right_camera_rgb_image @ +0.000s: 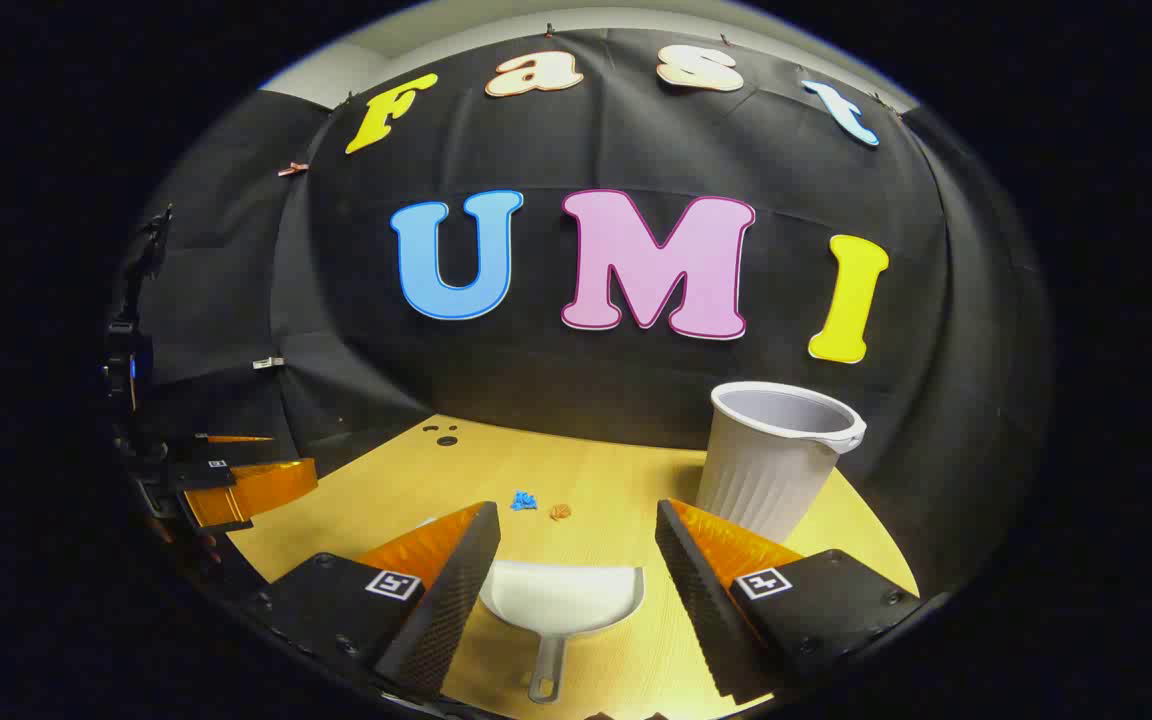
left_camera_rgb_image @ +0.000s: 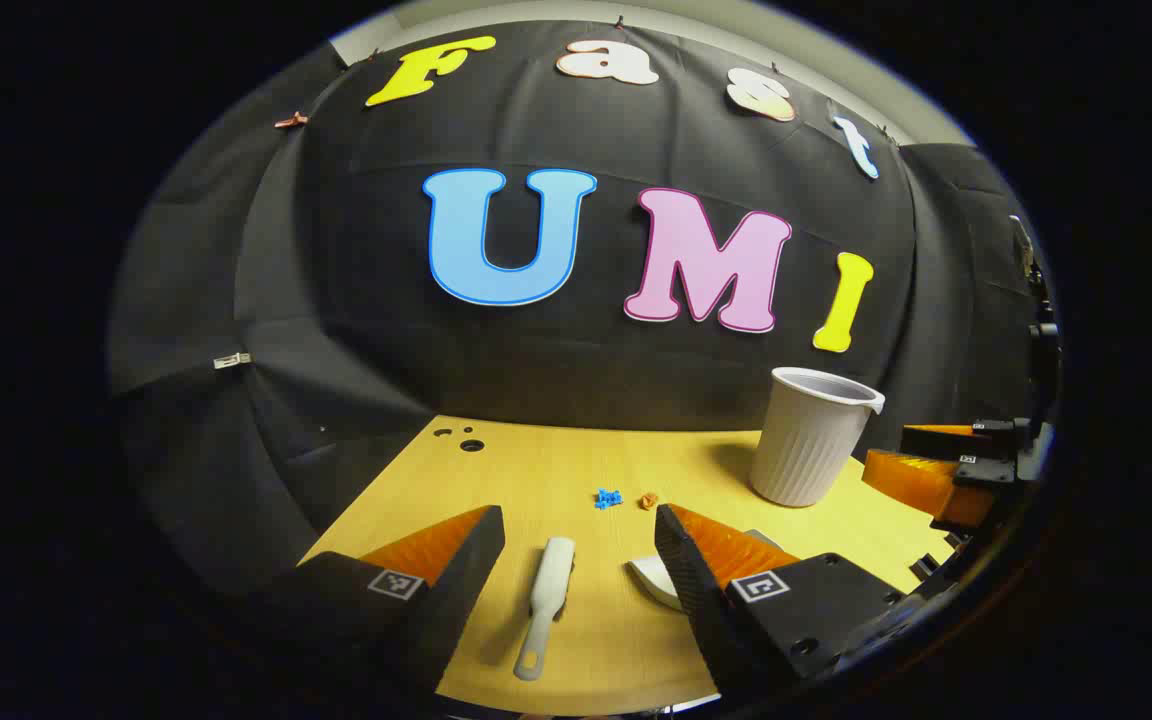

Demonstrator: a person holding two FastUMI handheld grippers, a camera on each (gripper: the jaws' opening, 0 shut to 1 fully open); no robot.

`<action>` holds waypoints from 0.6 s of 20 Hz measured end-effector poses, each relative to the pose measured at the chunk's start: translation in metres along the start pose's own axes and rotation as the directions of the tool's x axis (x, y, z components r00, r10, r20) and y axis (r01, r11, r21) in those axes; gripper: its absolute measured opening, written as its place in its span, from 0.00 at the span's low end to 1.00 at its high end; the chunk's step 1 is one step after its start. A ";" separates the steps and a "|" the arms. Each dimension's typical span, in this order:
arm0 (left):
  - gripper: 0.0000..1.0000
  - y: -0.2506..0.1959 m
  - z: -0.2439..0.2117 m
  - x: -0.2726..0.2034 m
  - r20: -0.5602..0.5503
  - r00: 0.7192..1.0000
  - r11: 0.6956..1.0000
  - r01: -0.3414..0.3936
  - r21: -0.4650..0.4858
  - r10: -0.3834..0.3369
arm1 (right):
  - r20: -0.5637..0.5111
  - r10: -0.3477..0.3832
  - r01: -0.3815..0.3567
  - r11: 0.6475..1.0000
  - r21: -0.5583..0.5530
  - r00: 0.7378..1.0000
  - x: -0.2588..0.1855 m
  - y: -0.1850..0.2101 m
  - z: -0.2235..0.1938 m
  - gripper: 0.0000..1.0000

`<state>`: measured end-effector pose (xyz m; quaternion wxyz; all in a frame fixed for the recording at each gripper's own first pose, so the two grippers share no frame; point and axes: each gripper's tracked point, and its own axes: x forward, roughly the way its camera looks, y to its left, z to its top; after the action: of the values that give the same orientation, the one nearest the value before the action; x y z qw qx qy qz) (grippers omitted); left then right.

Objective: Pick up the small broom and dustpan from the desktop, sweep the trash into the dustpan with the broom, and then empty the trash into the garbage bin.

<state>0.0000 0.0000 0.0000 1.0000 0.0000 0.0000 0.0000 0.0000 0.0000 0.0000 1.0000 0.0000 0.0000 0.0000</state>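
The bench (left_camera_rgb_image: 556, 470) carries everything, nothing yet lifted. The garbage bin (right_camera_rgb_image: 771, 455) stands upright at the far right; a careless swing of the right gripper (right_camera_rgb_image: 576, 590) could tip it. Its jaws are spread above the dustpan (right_camera_rgb_image: 564, 600), which may skid if clipped on one side. The left gripper (left_camera_rgb_image: 576, 590), jaws spread too, hovers over the broom (left_camera_rgb_image: 546, 600), a slim handle likely to roll. The trash (left_camera_rgb_image: 608, 498) lies beyond, easily scattered.

- Worktop (right_camera_rgb_image: 616, 480): pale wood-grain laminate, smooth, slight sheen.
- Garbage bin (right_camera_rgb_image: 771, 460): matt grey plastic, ribbed wall.
- Dustpan (right_camera_rgb_image: 561, 600): smooth white plastic.
- Broom (left_camera_rgb_image: 546, 600): smooth white plastic handle.
- Booth wall (left_camera_rgb_image: 356, 330): matt black cloth, creased.
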 end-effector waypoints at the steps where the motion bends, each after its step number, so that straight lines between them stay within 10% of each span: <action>1: 0.96 -0.001 -0.003 0.002 -0.012 1.000 1.000 0.004 -0.011 -0.004 | -0.005 -0.004 0.004 1.000 0.003 1.000 0.000 -0.001 0.000 0.98; 12: 0.96 0.000 -0.022 0.008 -0.069 0.998 0.999 -0.002 -0.048 -0.001 | -0.070 -0.010 0.011 1.000 0.021 0.998 0.004 -0.007 -0.019 0.98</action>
<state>0.0078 0.0000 -0.0216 0.9991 -0.0240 0.0347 0.0002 0.0038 -0.0074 -0.0190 0.9993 0.0108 0.0348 -0.0052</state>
